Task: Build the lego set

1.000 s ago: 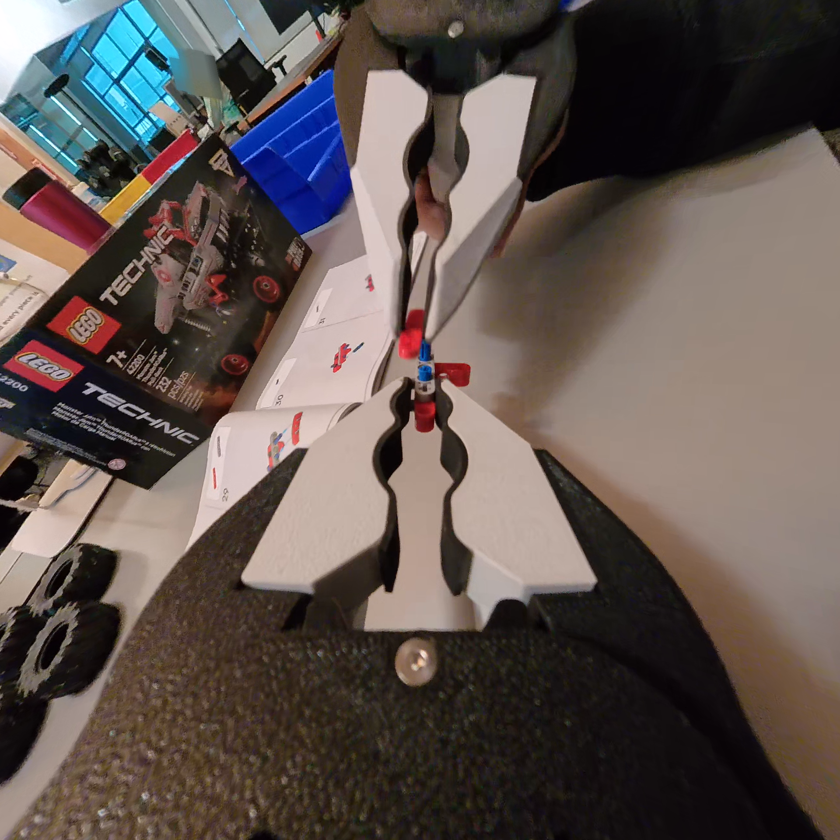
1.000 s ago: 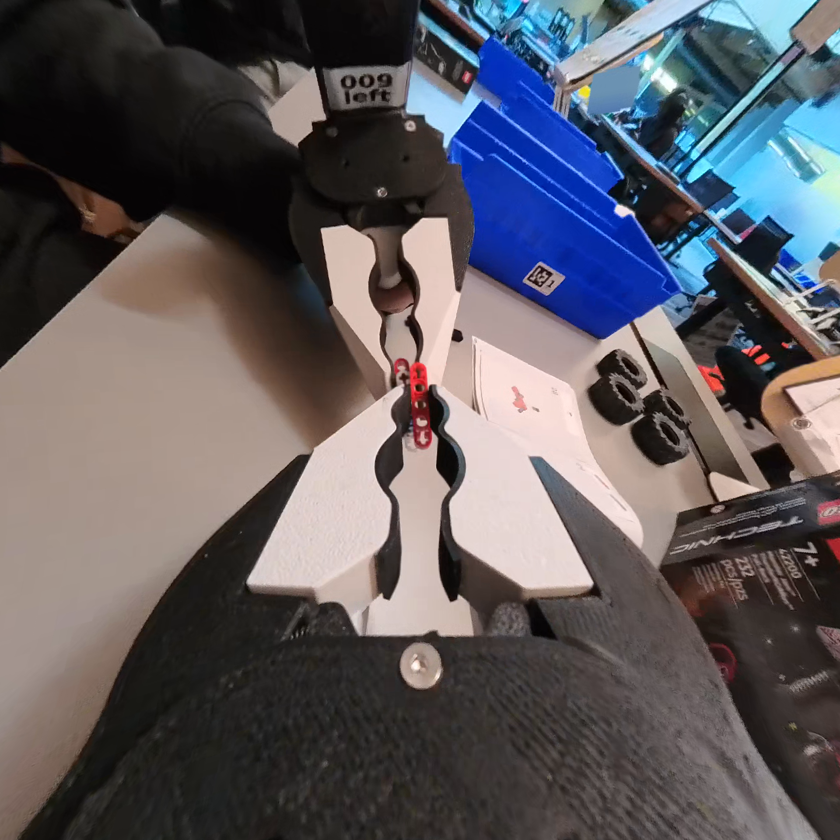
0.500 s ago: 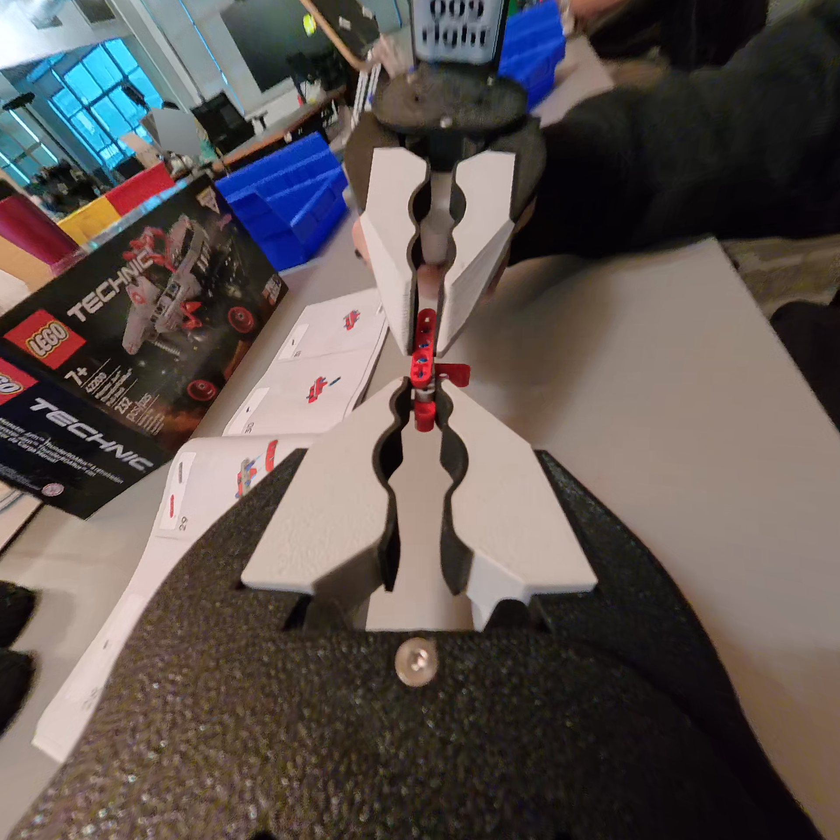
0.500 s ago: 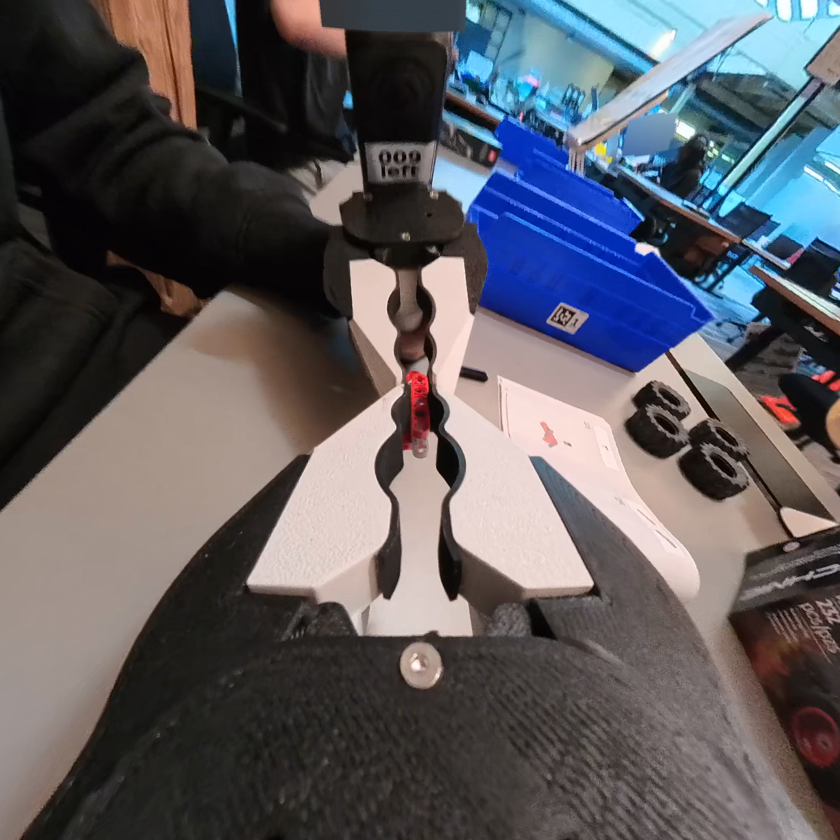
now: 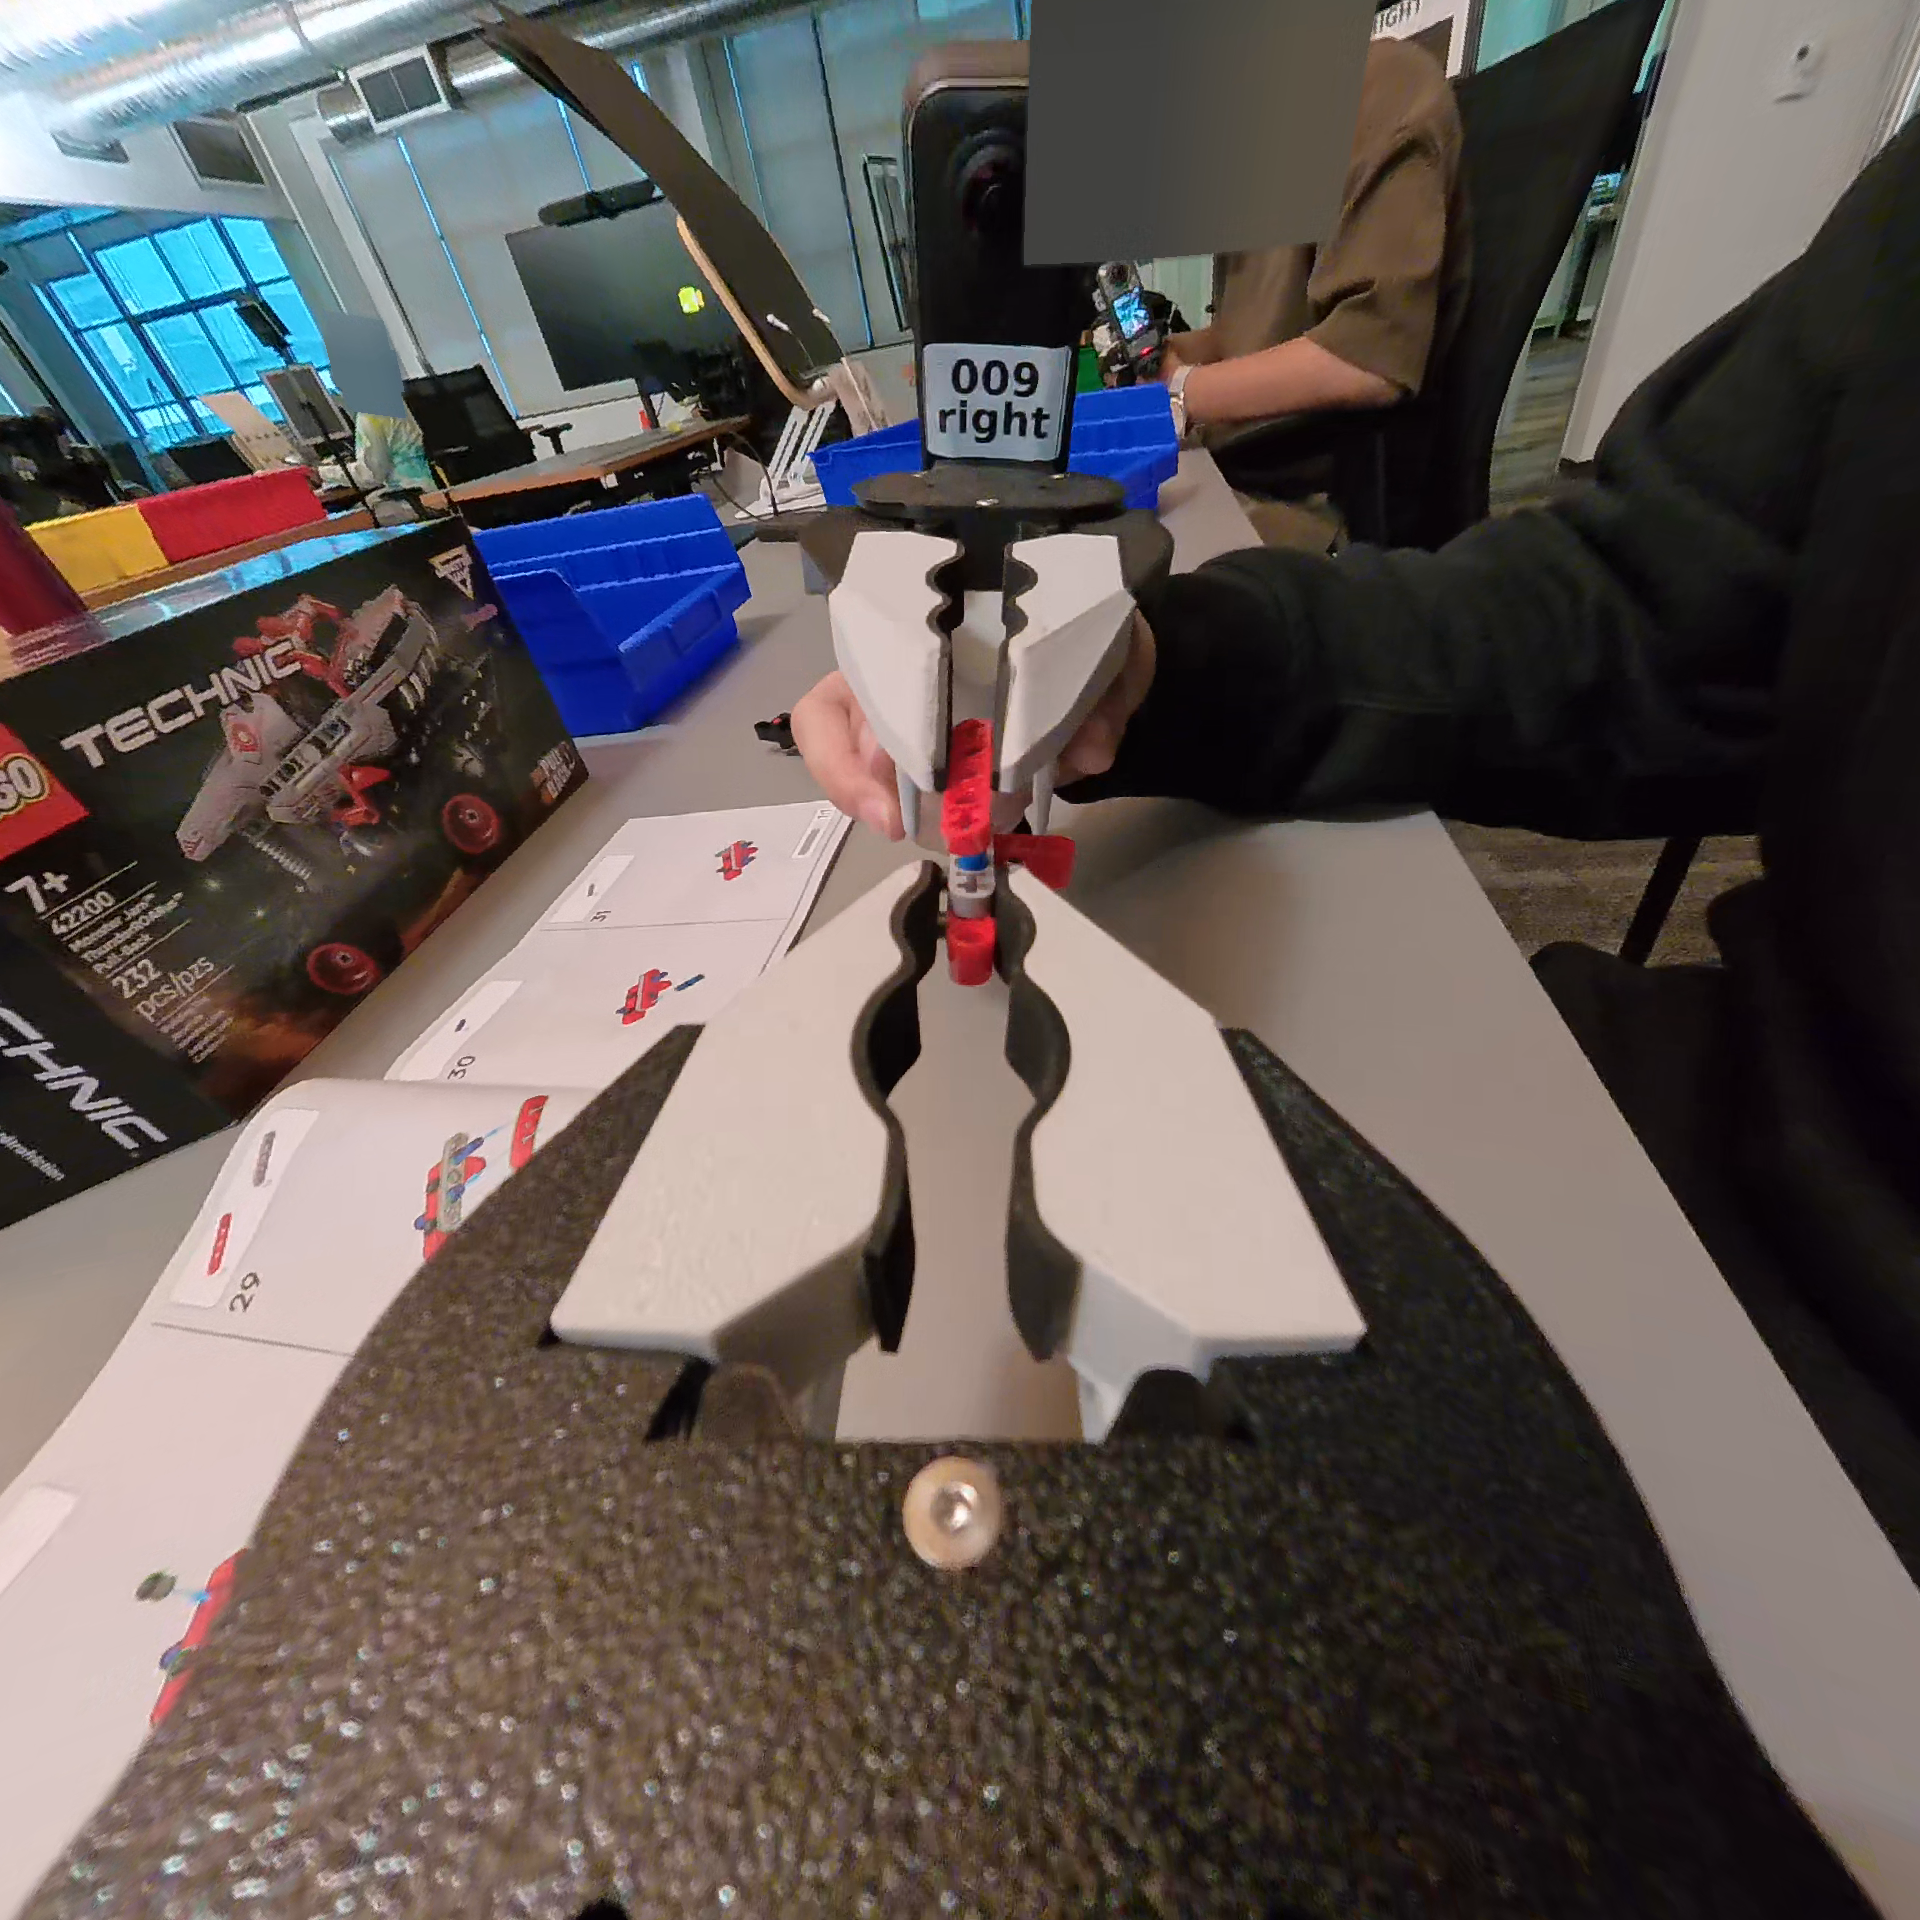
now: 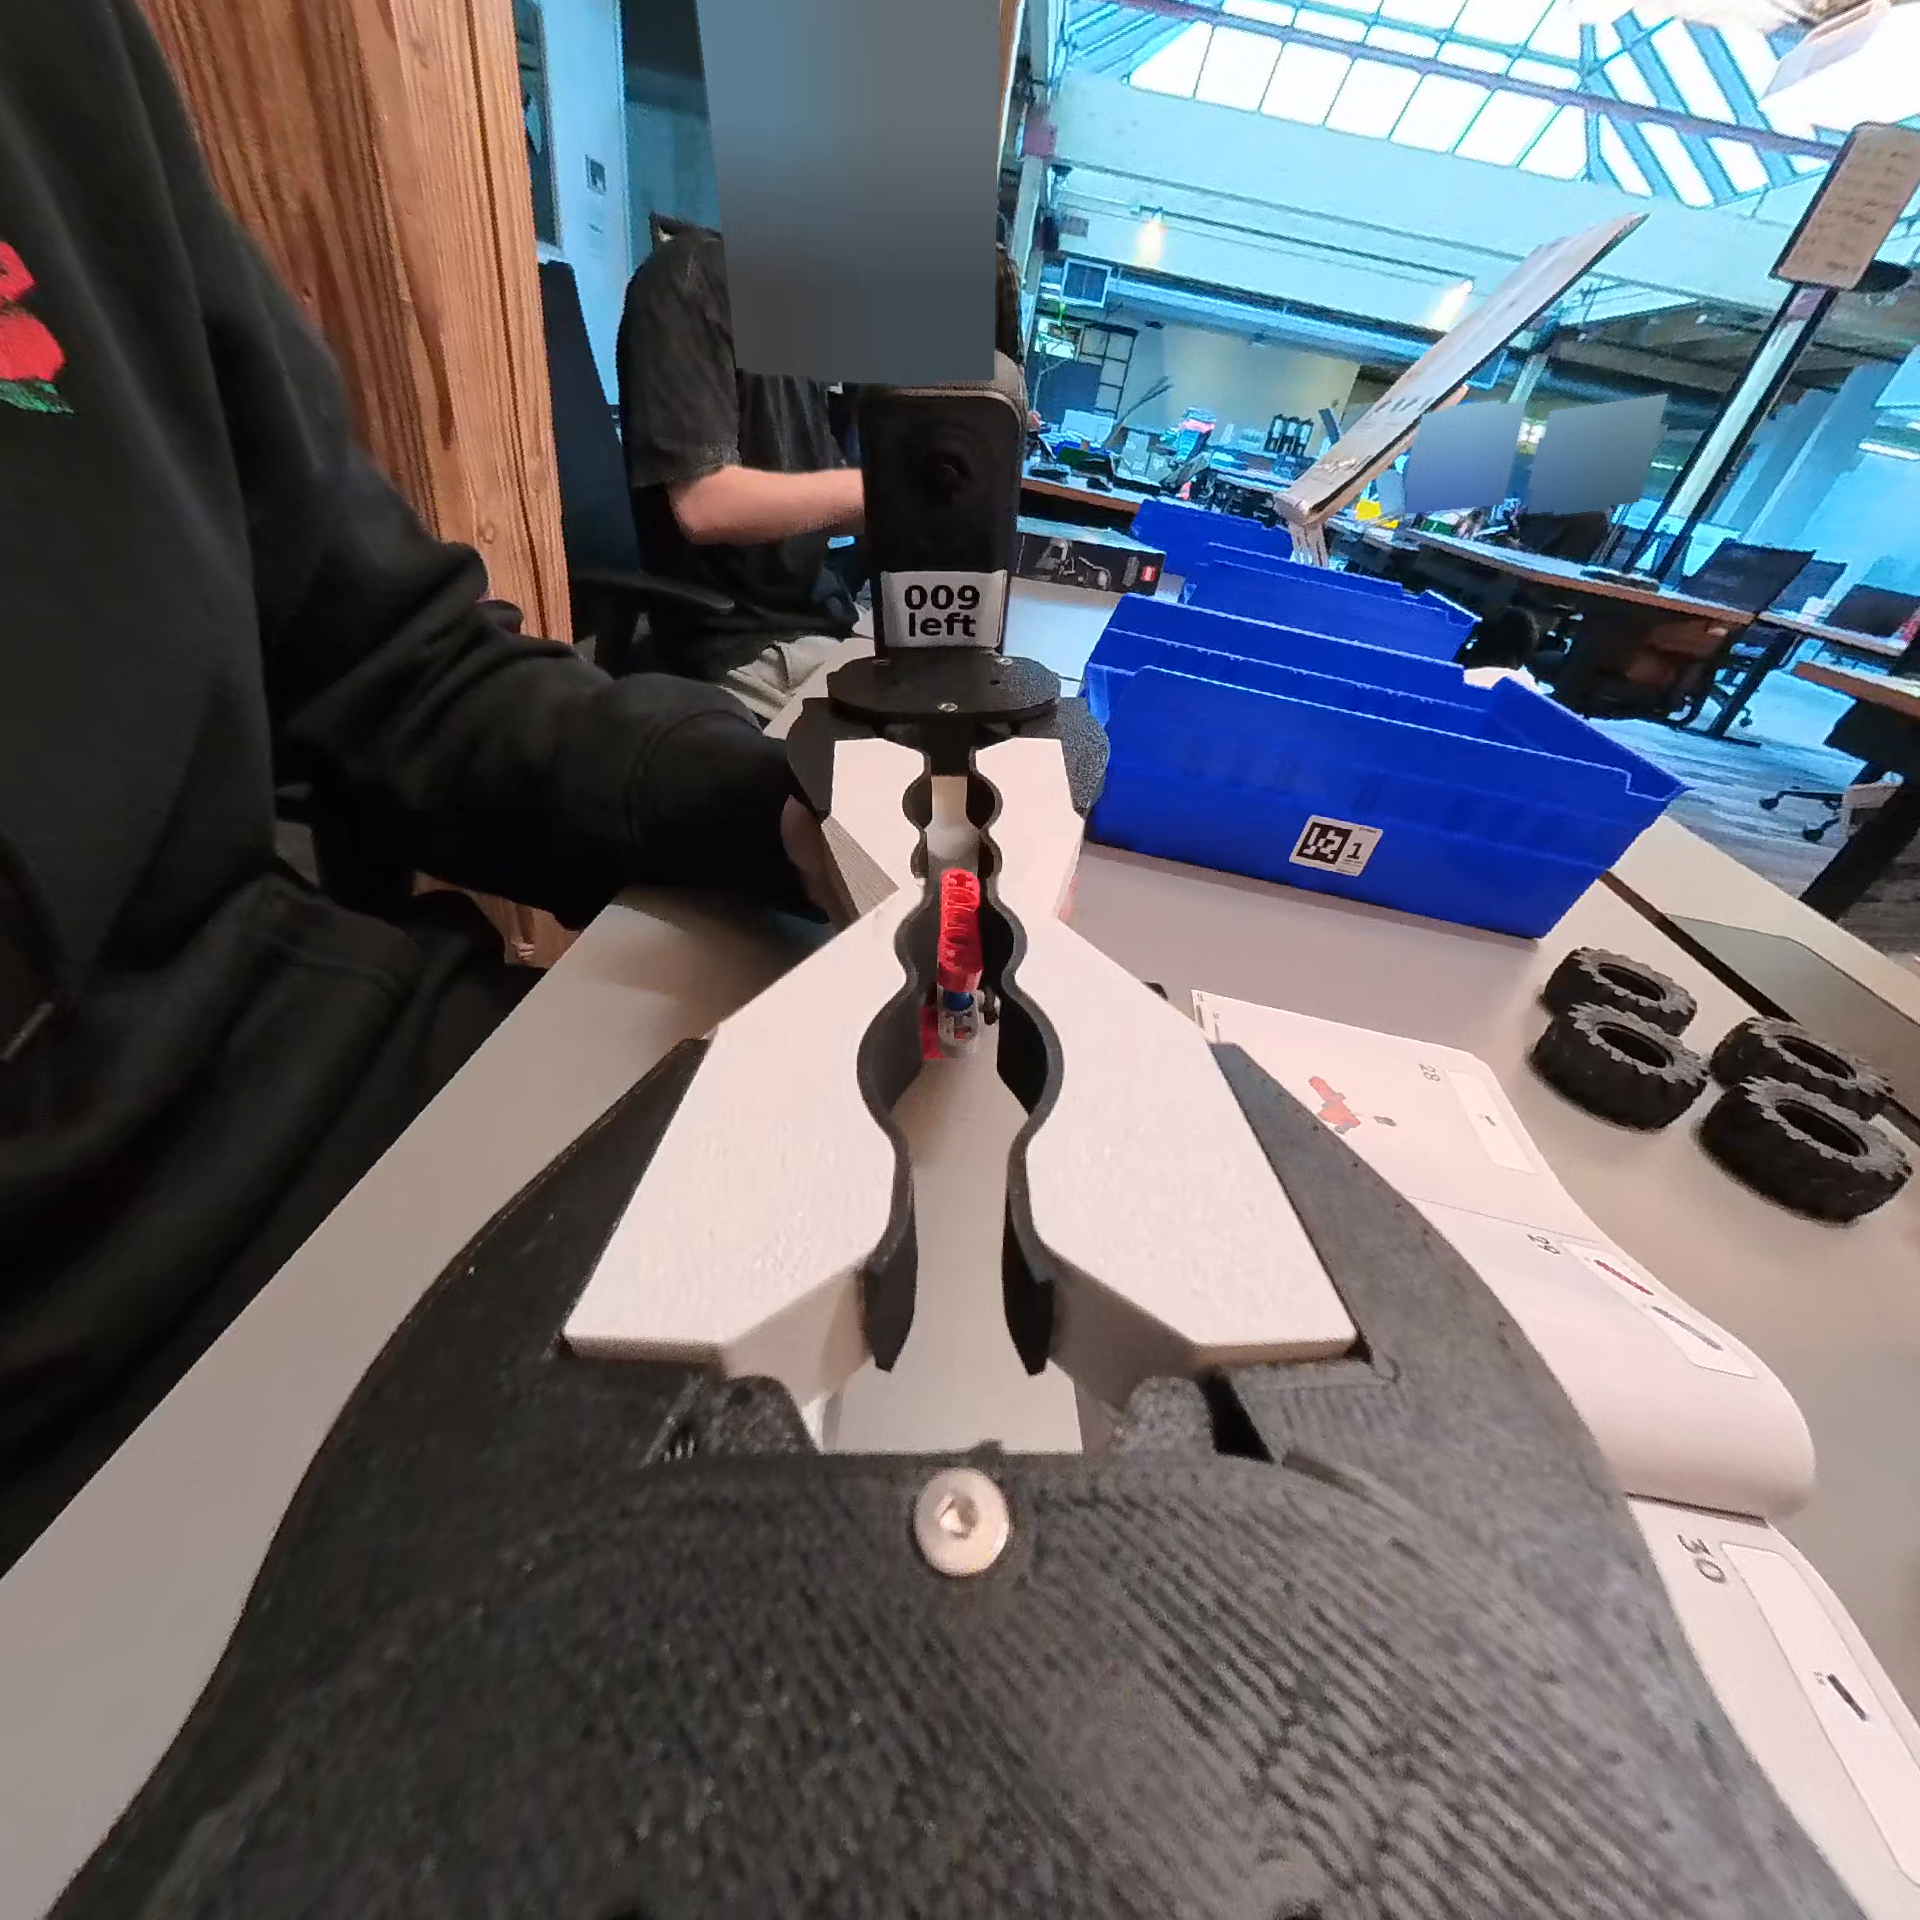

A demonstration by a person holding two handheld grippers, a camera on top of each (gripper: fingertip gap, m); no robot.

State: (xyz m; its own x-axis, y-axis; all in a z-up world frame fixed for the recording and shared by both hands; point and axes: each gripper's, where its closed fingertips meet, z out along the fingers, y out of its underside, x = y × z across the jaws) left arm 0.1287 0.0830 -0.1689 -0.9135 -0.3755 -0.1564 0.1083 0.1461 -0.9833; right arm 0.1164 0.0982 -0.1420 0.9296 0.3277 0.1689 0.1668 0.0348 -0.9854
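Where the two grippers meet tip to tip above the counter (image 5: 1351, 935), the joint between the pieces is mostly hidden by the white fingers, so I can't tell how far they are seated. Left gripper (image 5: 968, 925) is clamped on a small lego sub-assembly (image 5: 968, 904): red base, grey middle, blue pin, with a red tab sticking out to the side; its lower end sits in the wavy black-lined slot and is hard to make out. Right gripper (image 6: 961, 935) is closed on a red beam (image 6: 958, 925) with a row of round holes, held upright, its lower end touching the sub-assembly's top. From the right wrist view the beam is seen nearly edge-on and the part below it is blurry. Gripper bodies are rough black textured plastic, fingers matte white. The instruction booklet (image 5: 675, 935) lies open beside the grippers, its near pages curling and cut off by the gripper body. The set's box (image 5: 239, 790) is cropped at the frame's left edge. Four knobby black tyres (image 6: 1714, 1081) sit grouped on the counter, near a blue plastic bin (image 6: 1351, 769).
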